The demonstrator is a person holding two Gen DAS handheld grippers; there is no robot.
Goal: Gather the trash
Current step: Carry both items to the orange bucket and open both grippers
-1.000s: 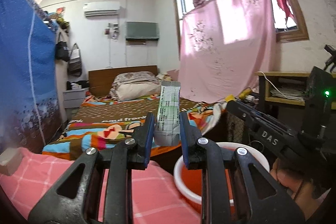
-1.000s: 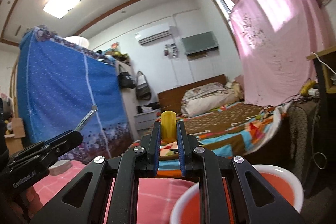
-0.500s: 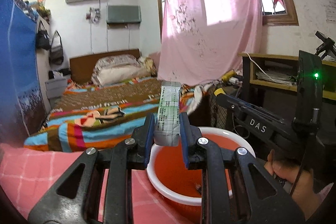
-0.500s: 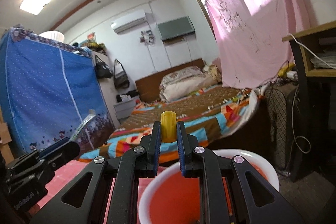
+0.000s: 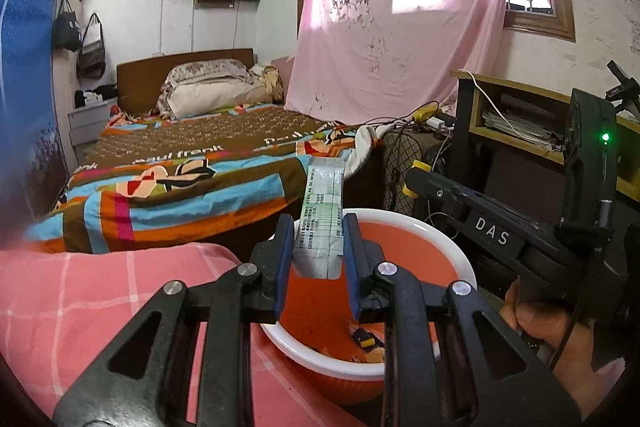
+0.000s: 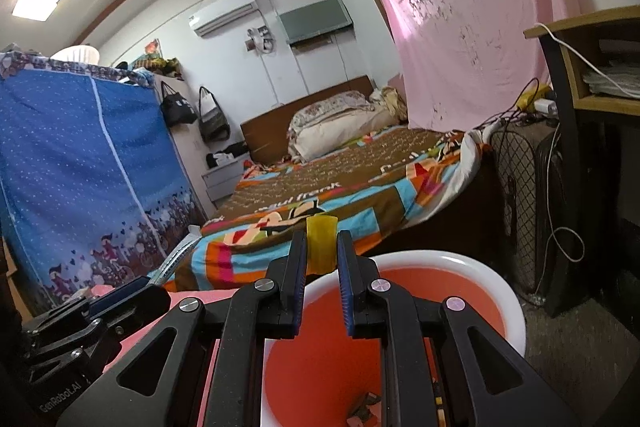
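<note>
Red, white-rimmed basin [image 5: 448, 239]; pink checked cloth [image 5: 80, 299]
</note>
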